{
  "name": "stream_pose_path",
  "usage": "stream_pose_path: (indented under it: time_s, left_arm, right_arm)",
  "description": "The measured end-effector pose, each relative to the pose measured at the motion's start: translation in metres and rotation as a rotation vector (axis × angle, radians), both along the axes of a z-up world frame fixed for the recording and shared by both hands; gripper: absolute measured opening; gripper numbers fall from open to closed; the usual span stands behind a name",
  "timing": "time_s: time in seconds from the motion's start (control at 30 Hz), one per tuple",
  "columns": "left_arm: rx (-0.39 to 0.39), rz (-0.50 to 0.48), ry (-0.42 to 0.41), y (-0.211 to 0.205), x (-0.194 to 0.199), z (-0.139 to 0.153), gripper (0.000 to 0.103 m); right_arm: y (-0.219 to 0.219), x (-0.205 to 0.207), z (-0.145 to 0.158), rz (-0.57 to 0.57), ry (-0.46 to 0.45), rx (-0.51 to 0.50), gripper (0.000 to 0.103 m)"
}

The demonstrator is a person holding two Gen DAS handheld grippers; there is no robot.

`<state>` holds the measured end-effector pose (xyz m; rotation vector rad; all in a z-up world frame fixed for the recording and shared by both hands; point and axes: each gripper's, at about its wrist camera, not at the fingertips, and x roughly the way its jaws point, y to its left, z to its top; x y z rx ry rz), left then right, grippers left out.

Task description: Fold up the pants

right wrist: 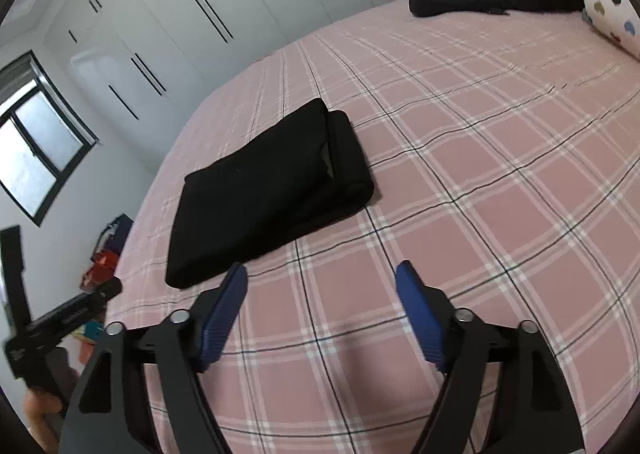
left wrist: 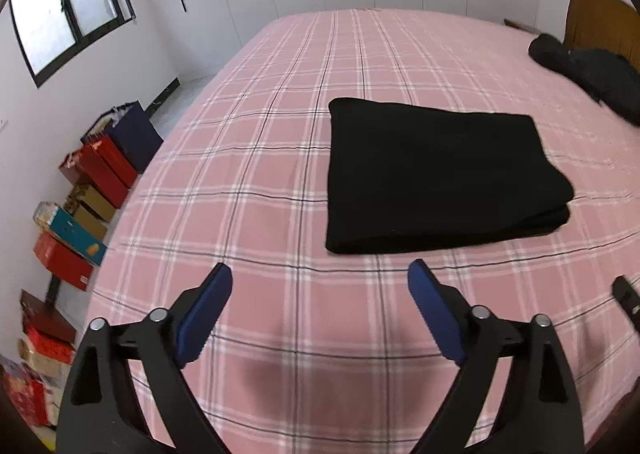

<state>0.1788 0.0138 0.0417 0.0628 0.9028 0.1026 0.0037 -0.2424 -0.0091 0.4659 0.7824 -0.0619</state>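
1. Folded black pants (left wrist: pixel 440 174) lie flat on the pink plaid bed (left wrist: pixel 280 174); only the right wrist view shows their layered open end (right wrist: pixel 340 150) and a heart-print pillow (right wrist: pixel 612 10).
2. Only the left wrist view shows coloured boxes (left wrist: pixel 88 190) along the bed's left edge.
3. Bare sheet surrounds the pants on all sides.
4. Left gripper (left wrist: pixel 320 310) and right gripper (right wrist: pixel 320 314) hover short of the pants, jaws apart, empty.
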Motion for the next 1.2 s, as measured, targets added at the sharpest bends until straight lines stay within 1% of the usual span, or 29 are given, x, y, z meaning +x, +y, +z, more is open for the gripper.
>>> stream_pose_path:
  time_s: [0.07,0.1,0.13,0.17,0.23,0.3,0.33,0.4,0.47,0.5,0.53,0.6,0.67,0.7,0.77,0.83,0.97,1.07,1.2]
  left_arm:
    - [-0.021,0.006,-0.01,-0.001,-0.009,-0.004,0.096]
    - [-0.028,0.005,-0.016,-0.002,-0.013,-0.008,0.096]
    - [-0.031,0.005,-0.023,-0.003,-0.016,-0.013,0.096]
    - [-0.031,0.008,-0.03,-0.005,-0.019,-0.019,0.096]
    - [-0.049,0.0,-0.037,-0.009,-0.022,-0.038,0.096]
    - [-0.066,-0.004,-0.022,-0.012,-0.022,-0.059,0.096]
    - [-0.072,-0.012,-0.014,-0.014,-0.021,-0.068,0.096]
    - [-0.052,-0.02,-0.005,-0.018,-0.019,-0.084,0.096]
    - [-0.007,-0.023,0.005,-0.024,-0.016,-0.095,0.096]
    - [0.029,-0.031,0.033,-0.028,-0.012,-0.1,0.096]
    - [0.051,-0.034,0.044,-0.03,-0.008,-0.102,0.096]
    - [0.073,-0.037,0.015,-0.032,-0.005,-0.099,0.096]
    - [0.094,-0.024,-0.002,-0.03,-0.005,-0.098,0.096]
    - [0.097,-0.012,0.008,-0.028,-0.005,-0.1,0.097]
    - [0.072,0.008,0.047,-0.022,-0.001,-0.105,0.097]
    - [0.04,0.021,0.062,-0.017,0.001,-0.106,0.097]
    - [-0.017,0.013,0.068,-0.013,0.002,-0.107,0.097]
    - [-0.048,0.001,0.09,-0.015,0.002,-0.11,0.097]
    - [-0.068,0.014,0.088,-0.015,0.002,-0.109,0.097]
  right_arm:
    - [0.01,-0.006,-0.005,-0.01,-0.011,-0.062,0.083]
    - [0.015,-0.008,-0.009,-0.014,-0.018,-0.091,0.085]
    - [0.022,-0.011,-0.015,-0.02,-0.027,-0.132,0.086]
    - [0.027,-0.012,-0.021,-0.026,-0.031,-0.152,0.086]
    - [0.034,-0.016,-0.034,-0.036,-0.045,-0.175,0.086]
    - [0.041,-0.02,-0.048,-0.051,-0.064,-0.174,0.086]
    - [0.043,-0.015,-0.054,-0.041,-0.051,-0.172,0.086]
    - [0.046,-0.004,-0.056,-0.007,-0.035,-0.177,0.086]
    - [0.049,0.004,-0.056,0.013,-0.031,-0.218,0.086]
    - [0.05,0.007,-0.057,0.023,-0.018,-0.222,0.086]
    - [0.051,0.009,-0.058,0.03,-0.006,-0.21,0.086]
    - [0.05,0.01,-0.057,0.029,-0.013,-0.181,0.086]
    - [0.053,0.011,-0.056,0.039,-0.016,-0.201,0.086]
    - [0.055,0.011,-0.056,0.042,-0.016,-0.216,0.086]
    - [0.057,0.012,-0.056,0.05,-0.011,-0.217,0.086]
    - [0.058,0.011,-0.056,0.052,-0.011,-0.213,0.086]
    - [0.06,0.014,-0.06,0.067,0.008,-0.216,0.086]
    - [0.061,0.015,-0.061,0.075,0.015,-0.213,0.086]
    - [0.061,0.016,-0.063,0.081,0.024,-0.204,0.086]
